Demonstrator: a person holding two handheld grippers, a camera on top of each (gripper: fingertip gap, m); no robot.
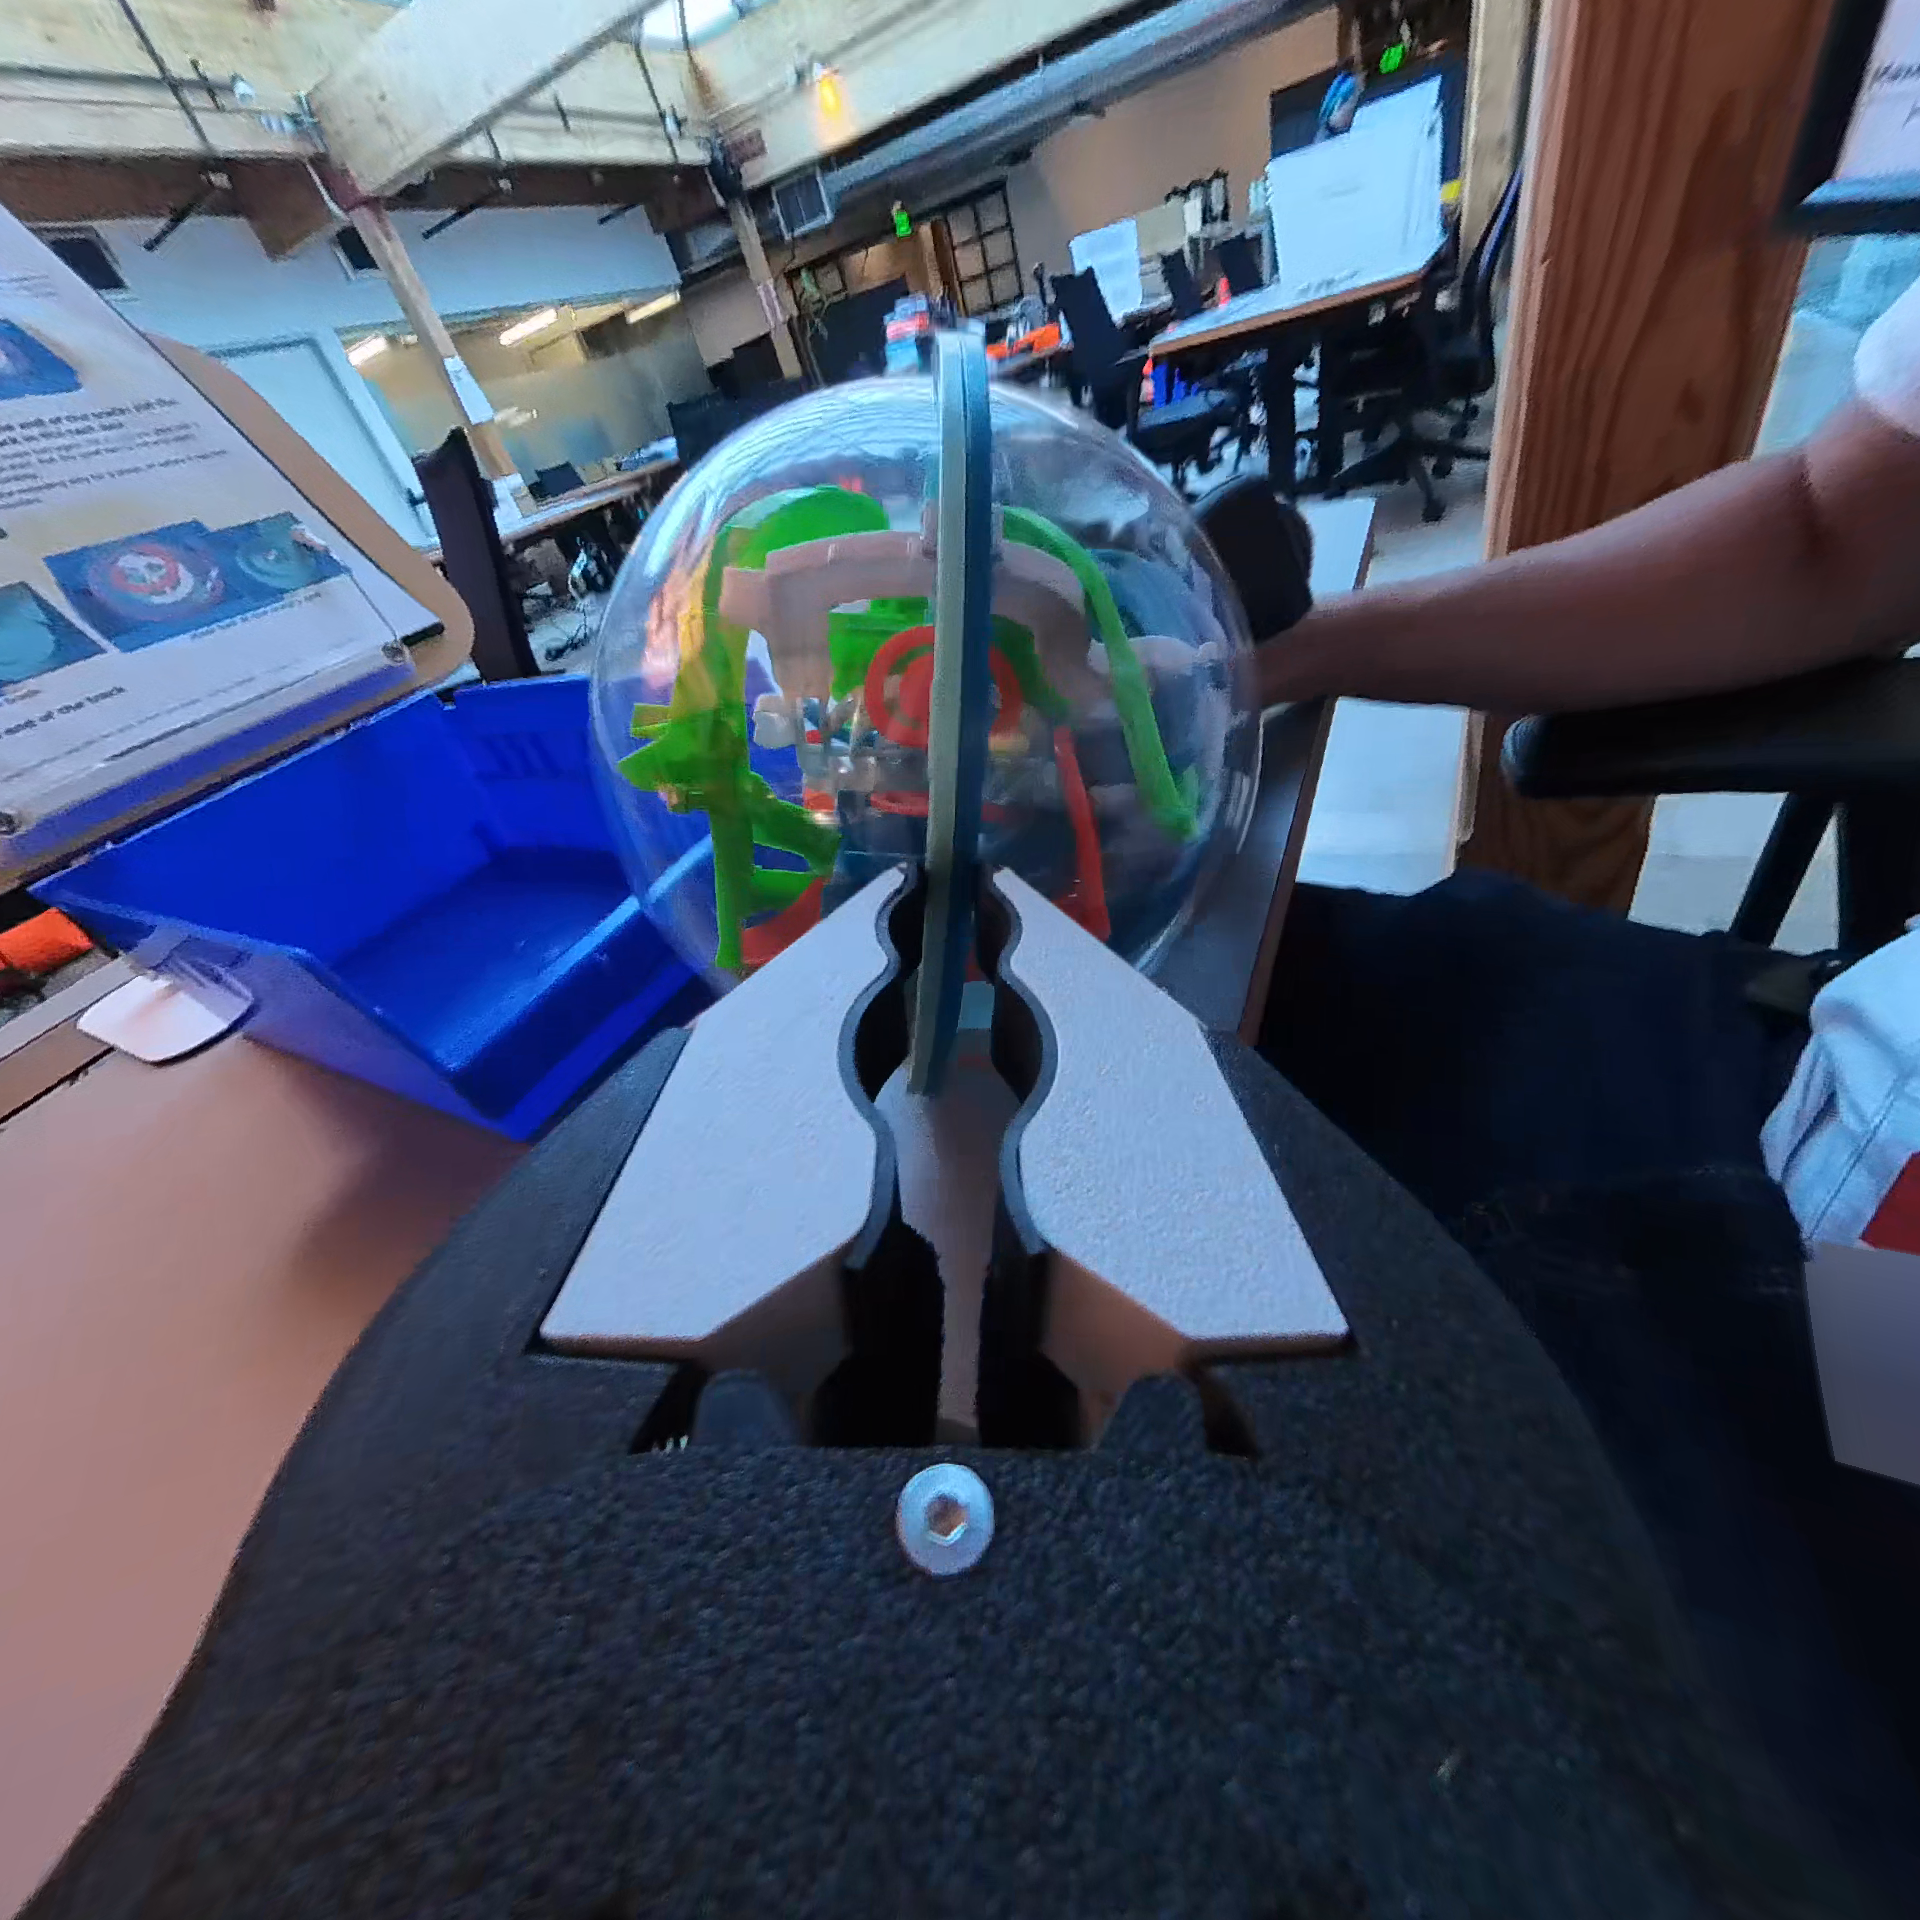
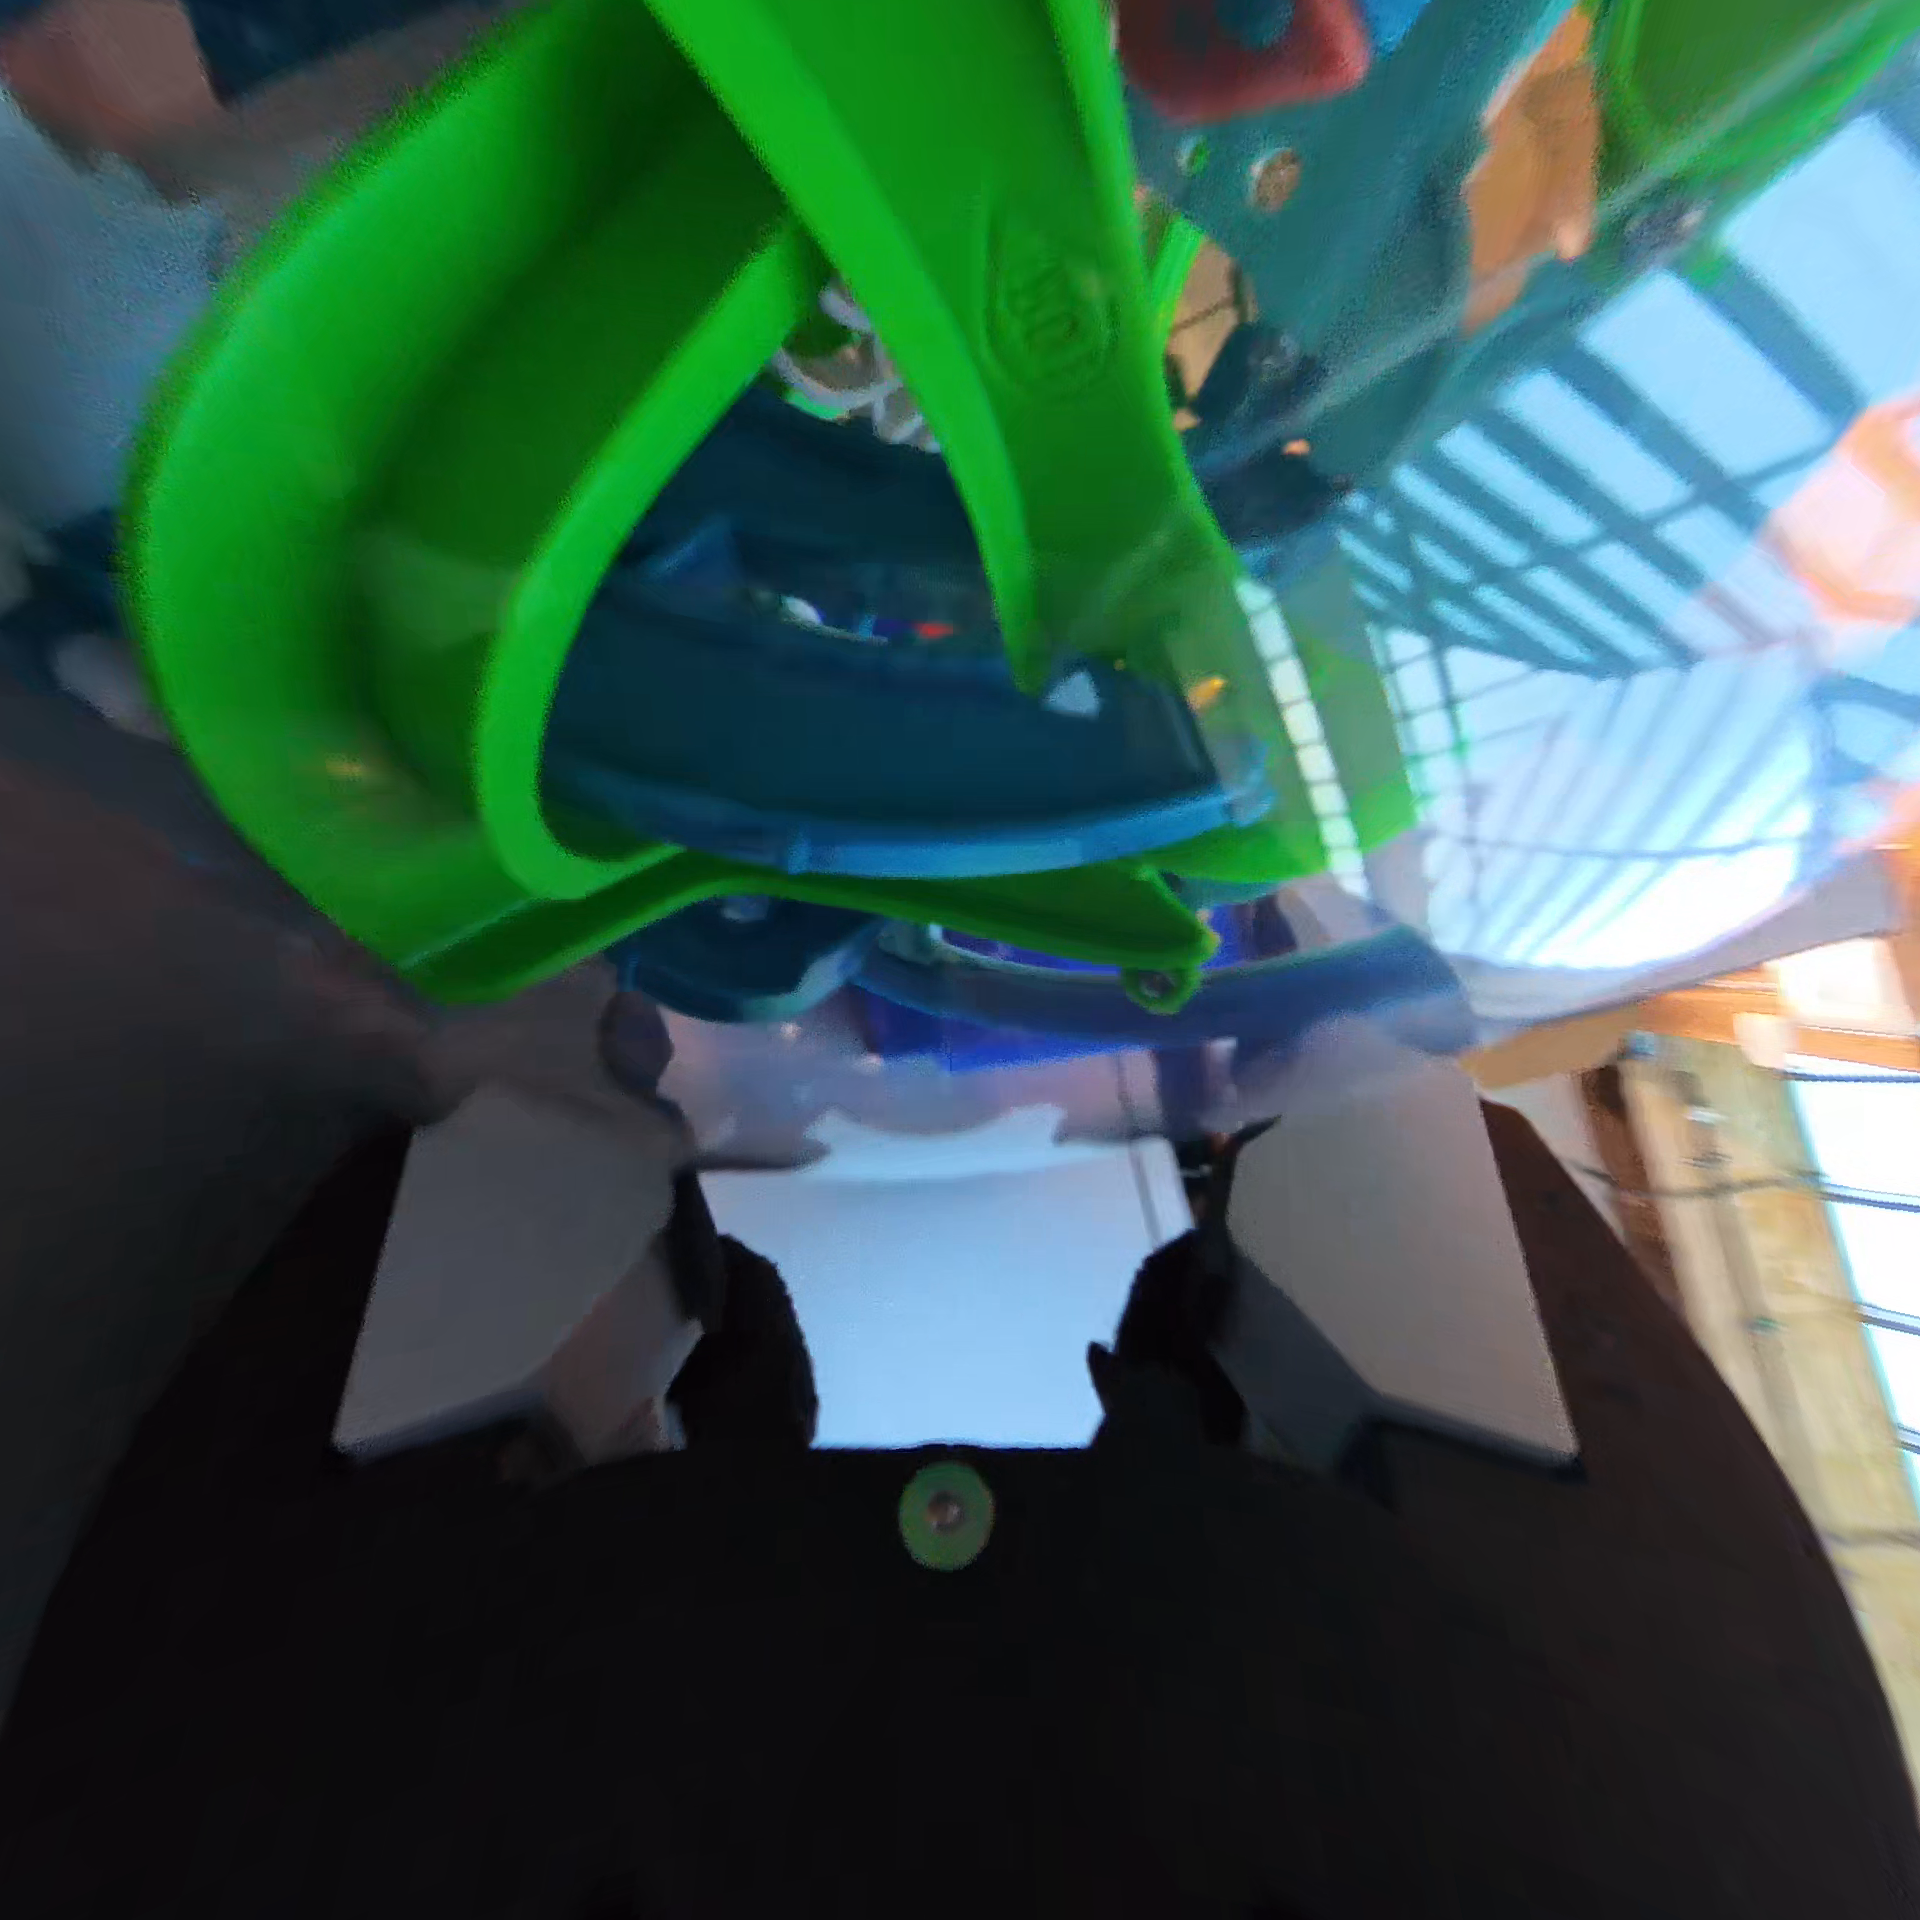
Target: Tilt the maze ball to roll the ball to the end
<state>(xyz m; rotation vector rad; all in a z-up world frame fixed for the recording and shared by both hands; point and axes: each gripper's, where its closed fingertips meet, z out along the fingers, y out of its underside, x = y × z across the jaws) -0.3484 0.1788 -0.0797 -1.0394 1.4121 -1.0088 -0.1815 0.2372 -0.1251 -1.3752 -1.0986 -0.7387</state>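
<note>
Currently the left gripper (image 1: 945, 987) has its jaws closed on the blue equatorial rim (image 1: 951, 665) of the maze ball (image 1: 925, 665). The rim stands edge-on and near vertical between the two pale fingers (image 1: 748, 1122), and it runs down into the gap between them. The maze ball is a clear sphere held off the desk (image 1: 156, 1299), directly ahead of the left gripper. Green tracks (image 1: 727, 748), beige ramps and red parts show inside the sphere. The small rolling ball cannot be located in either view.

The right gripper (image 2: 951, 1153) has its jaws apart, with a wide gap between the pale fingers (image 2: 499, 1278). The sphere's clear shell fills the upper part of the right wrist view, very near the fingertips; whether they touch it cannot be told because of blur. A broad green track (image 2: 364, 623) and a dark blue curved track (image 2: 883, 727) lie closest to that camera.

Outward from the left gripper, a blue plastic bin (image 1: 416, 914) sits on the brown desk to the left of the sphere, partly behind it. A printed instruction sheet (image 1: 156, 582) on a tilted board stands above the bin. A person's forearm (image 1: 1558, 603) reaches in from the right toward the far side of the sphere.
</note>
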